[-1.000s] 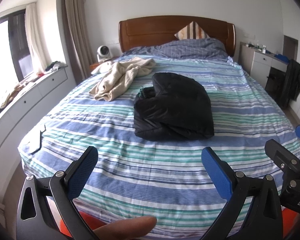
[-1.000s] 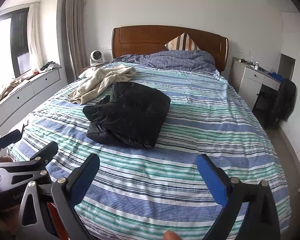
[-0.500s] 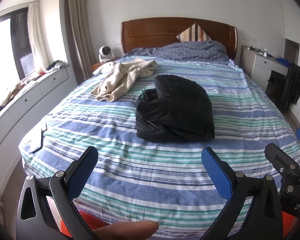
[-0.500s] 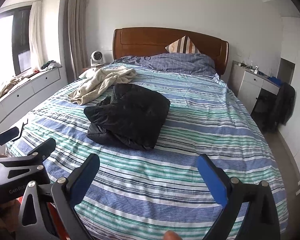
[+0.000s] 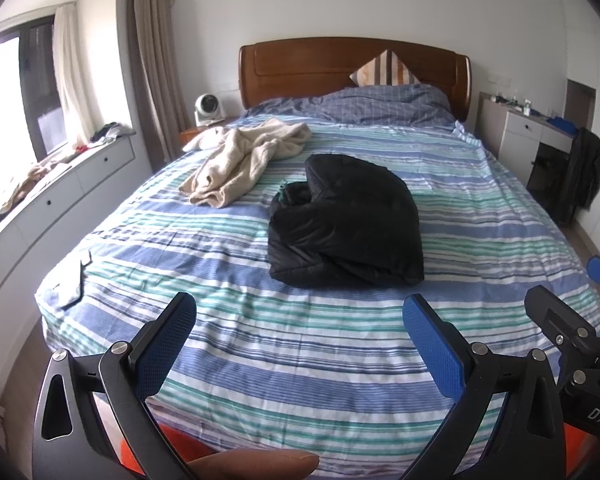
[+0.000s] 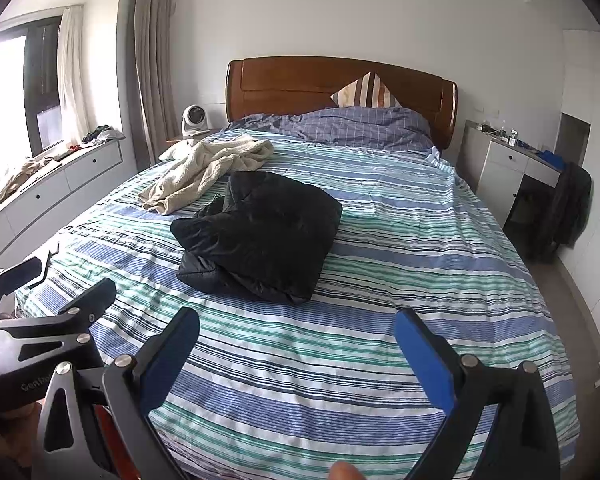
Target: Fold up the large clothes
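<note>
- The folded jacket (image 5: 346, 220) lies mid-frame on the bed (image 5: 260, 344).
- A crumpled robe (image 5: 244, 160) lies on the bed, up and left of the jacket, just apart from it.
- The pillow (image 5: 386, 69) leans against the headboard (image 5: 300, 64), top centre.
- The fan (image 5: 207, 109) stands left of the headboard.
- The desk (image 5: 528, 132) stands at the right edge.

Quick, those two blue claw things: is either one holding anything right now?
Left gripper: open, holding nothing, above the bed's foot.
Right gripper: open, holding nothing; the black jacket lies untouched.
</note>
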Demonstrator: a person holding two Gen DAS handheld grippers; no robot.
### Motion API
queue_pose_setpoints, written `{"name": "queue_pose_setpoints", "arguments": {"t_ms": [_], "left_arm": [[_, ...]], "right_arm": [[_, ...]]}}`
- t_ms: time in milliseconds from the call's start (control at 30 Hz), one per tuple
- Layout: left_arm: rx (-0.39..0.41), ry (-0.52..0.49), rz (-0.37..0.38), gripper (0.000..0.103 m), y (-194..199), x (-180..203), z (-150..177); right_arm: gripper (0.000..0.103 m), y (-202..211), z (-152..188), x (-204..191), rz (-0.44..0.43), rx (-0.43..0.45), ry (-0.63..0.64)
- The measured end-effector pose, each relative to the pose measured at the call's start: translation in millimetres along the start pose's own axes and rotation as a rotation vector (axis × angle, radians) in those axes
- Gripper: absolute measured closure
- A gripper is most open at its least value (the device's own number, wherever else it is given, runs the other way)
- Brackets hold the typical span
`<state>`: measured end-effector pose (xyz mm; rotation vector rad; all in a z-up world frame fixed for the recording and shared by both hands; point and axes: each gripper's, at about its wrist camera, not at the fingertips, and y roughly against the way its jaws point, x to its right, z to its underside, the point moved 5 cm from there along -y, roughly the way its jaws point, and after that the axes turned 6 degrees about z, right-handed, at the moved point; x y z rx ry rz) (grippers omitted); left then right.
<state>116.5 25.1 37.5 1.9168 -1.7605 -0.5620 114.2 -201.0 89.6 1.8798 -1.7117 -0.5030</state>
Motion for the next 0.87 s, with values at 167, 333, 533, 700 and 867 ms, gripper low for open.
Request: {"name": "queue_pose_setpoints", "arguments": {"t_ms": [167, 333, 533, 700, 867], "left_arm": [[0.001, -0.003, 0.005, 0.000, 0.7, 1.9, 0.0], [-0.004, 0.001, 0.003, 0.000, -0.4, 0.9, 0.5], [-0.018, 0.004, 0.010, 0.000, -3.4, 0.0, 2.1], [-0.010, 0.006, 0.014, 0.000, -1.6, 1.1, 3.3], [0.004, -0.008, 0.005, 0.000, 0.2, 2.8, 2.7]], "right_arm": [[0.003, 1.2, -0.3, -1.1, 0.005, 0.003, 0.006], [0.003, 0.8, 0.5, -1.6, 0.003, -0.001, 0.008], [0.003, -1.0, 4.4, -3.4, -0.003, -0.011, 0.011], [0.003, -3.4, 6.1, -2.2, -0.006, -0.018, 0.006], [0.003, -4.5, 5.7, -0.8, -0.008, -0.019, -0.003]]}}
